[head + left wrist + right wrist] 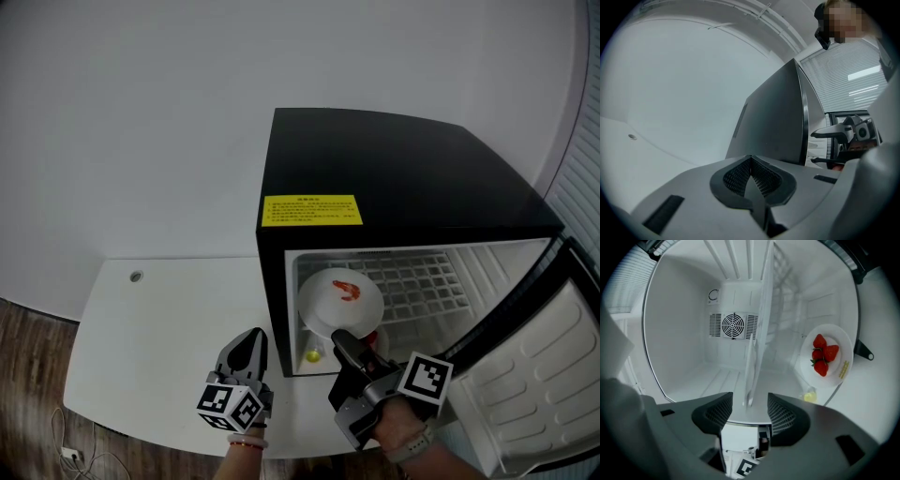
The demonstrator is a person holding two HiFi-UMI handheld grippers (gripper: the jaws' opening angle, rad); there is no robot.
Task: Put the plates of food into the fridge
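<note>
A black fridge [403, 169] is set on a white desk [159, 319], with its door [553, 366] swung open to the right. A yellow label [311, 210] is stuck on its top near the front edge.

Inside, a white plate [339, 302] with a red piece of food [347, 291] is seen on the wire shelf [422, 286], at the shelf's front left. Below the shelf, on the fridge floor, a second plate [825, 355] with strawberries [822, 355] is placed, and a small yellow item [312, 355] is seen just beside it.

The right gripper [339, 336] is held level at the fridge opening, rolled onto its side. In the right gripper view its fingers [715, 411] are spread apart, and the rim of the upper plate [752, 371] is seen edge-on between them without being pressed by either pad. A round fan grille [733, 325] is seen on the back wall.

The left gripper [251, 336] is held level above the desk, left of the fridge front. Its fingers [761, 180] are clenched together, and nothing is held between them.
</note>
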